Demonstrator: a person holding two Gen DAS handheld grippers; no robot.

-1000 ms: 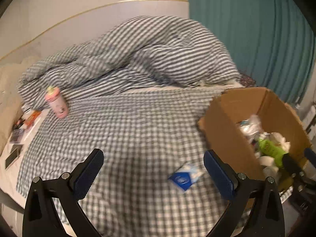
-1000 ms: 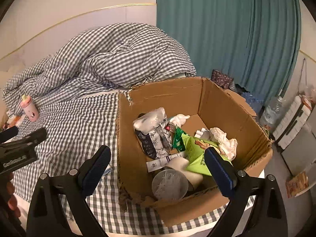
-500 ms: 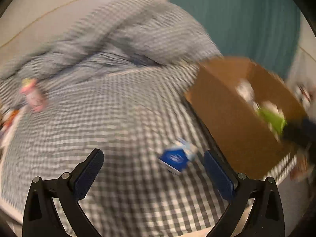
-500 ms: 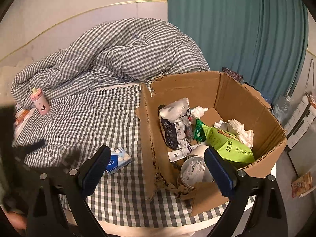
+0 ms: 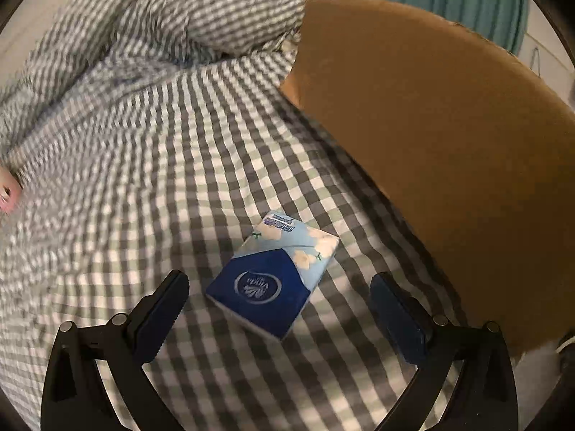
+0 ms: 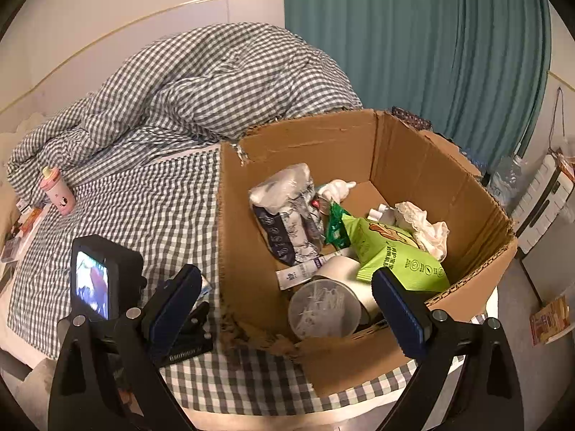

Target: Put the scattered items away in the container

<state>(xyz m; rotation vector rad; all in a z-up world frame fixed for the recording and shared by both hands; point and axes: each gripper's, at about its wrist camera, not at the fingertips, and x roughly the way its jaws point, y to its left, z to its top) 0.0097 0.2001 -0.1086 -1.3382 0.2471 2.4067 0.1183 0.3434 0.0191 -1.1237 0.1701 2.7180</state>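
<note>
Tissue pack lies flat on the bed beside the cardboard box. Left gripper straddles it, jaws wide and empty, ready to pinch; right gripper waits likewise, empty.

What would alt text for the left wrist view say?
A blue tissue pack lies flat on a gray checked bedsheet, between the open fingers of the left gripper. A cardboard box stands just to its right.
</note>
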